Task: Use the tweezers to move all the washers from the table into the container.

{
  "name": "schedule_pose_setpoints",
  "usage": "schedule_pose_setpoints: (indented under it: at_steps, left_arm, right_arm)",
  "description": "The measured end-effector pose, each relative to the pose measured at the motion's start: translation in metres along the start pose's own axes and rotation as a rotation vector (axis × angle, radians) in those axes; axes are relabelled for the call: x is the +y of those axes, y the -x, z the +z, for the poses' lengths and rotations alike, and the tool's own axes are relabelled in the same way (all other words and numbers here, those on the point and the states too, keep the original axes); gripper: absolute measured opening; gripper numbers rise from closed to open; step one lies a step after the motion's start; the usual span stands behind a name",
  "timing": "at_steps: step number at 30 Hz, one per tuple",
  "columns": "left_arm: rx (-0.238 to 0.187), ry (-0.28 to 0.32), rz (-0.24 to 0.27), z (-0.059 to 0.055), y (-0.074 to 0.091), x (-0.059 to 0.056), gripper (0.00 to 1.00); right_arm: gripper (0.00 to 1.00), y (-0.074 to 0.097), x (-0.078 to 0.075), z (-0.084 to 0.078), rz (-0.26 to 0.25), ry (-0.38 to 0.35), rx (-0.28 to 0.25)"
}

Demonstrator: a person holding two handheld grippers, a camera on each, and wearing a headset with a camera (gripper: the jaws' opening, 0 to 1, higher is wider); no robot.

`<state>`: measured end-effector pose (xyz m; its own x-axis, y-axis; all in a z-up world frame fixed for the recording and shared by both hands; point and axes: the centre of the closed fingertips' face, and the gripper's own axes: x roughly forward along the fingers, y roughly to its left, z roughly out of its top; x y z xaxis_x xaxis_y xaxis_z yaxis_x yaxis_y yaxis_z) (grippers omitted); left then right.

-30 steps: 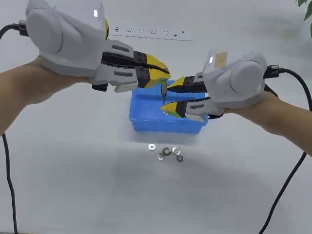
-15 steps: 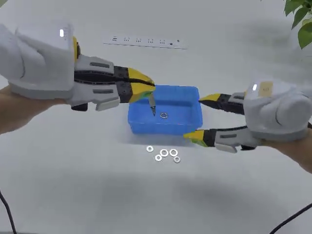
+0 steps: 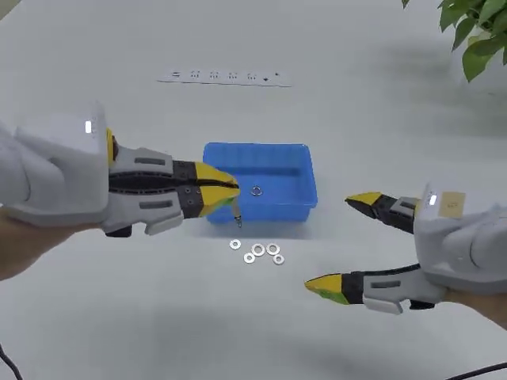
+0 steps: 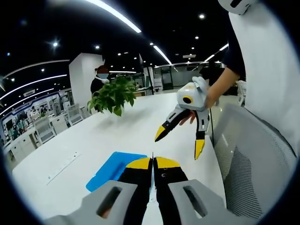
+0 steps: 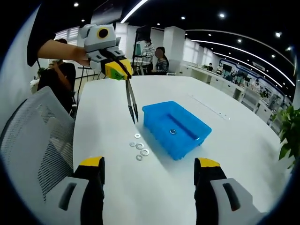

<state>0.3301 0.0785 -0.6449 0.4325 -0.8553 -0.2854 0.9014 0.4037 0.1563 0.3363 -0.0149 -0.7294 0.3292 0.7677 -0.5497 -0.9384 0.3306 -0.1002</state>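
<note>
Table (image 3: 119,317): white.
Container (image 3: 269,210): blue, mid-table, one washer (image 3: 256,191) inside.
Left gripper (image 3: 230,188): clamped on tweezers, left of container.
Right gripper (image 3: 329,241): jaws wide, near right.
Tweezers (image 3: 237,214): tips down, beside container's near-left corner.
Washers (image 3: 258,250): five clustered just near of container.

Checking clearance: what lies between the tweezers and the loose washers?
Only bare white tabletop between thin metal tweezers and small silver washers, in right gripper view.
</note>
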Motion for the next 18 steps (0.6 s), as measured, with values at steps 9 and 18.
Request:
schedule_pose_setpoints:
  at_steps: [9, 18]
  left_arm:
    - [0.012, 0.054, 0.006, -0.016, -0.005, -0.016, 0.05]
    - [0.021, 0.066, 0.036, -0.023, -0.013, -0.017, 0.05]
  right_arm:
    - [0.92, 0.002, 0.009, -0.015, 0.001, -0.013, 0.015]
    - [1.0, -0.006, 0.024, -0.027, 0.034, 0.04, 0.043]
